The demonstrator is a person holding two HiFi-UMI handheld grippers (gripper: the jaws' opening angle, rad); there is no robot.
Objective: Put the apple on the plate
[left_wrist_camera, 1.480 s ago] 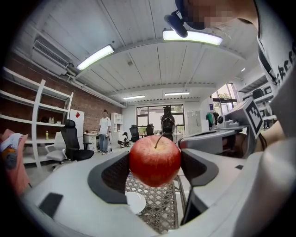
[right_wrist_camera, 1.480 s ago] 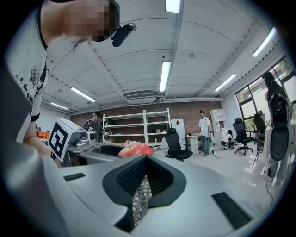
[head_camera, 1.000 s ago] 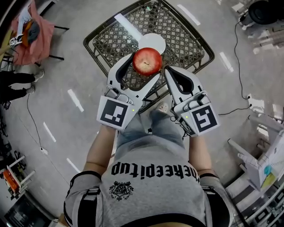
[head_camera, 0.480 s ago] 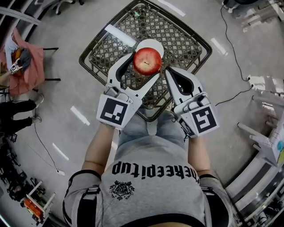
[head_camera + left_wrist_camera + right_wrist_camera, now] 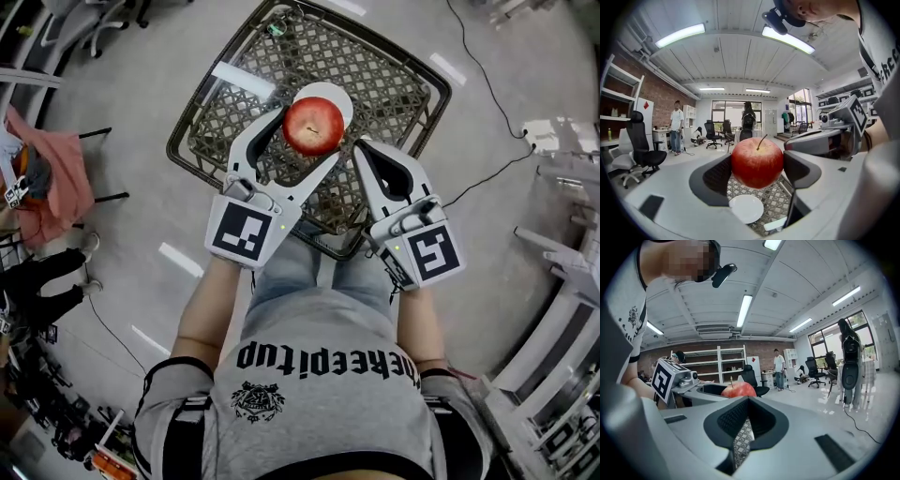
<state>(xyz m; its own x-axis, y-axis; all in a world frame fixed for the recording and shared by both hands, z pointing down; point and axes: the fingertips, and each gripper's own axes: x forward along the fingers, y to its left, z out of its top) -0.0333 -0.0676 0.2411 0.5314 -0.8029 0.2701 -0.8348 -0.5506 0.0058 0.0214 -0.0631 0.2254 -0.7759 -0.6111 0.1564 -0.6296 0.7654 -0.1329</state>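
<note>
Hovering over the small round white plate (image 5: 336, 95) on the dark metal lattice tabletop (image 5: 384, 75), the round red apple (image 5: 313, 125) sat pinched in the left claw (image 5: 302, 141), with the right claw (image 5: 746, 418) closed and empty; a high or off-centre release would likely roll it off.

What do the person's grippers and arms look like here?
Both the left gripper and right gripper are white moulded plastic with black ribbed pads, each carrying a cube with black-and-white square markers. The person wears a grey T-shirt with dark-edged short sleeves.
</note>
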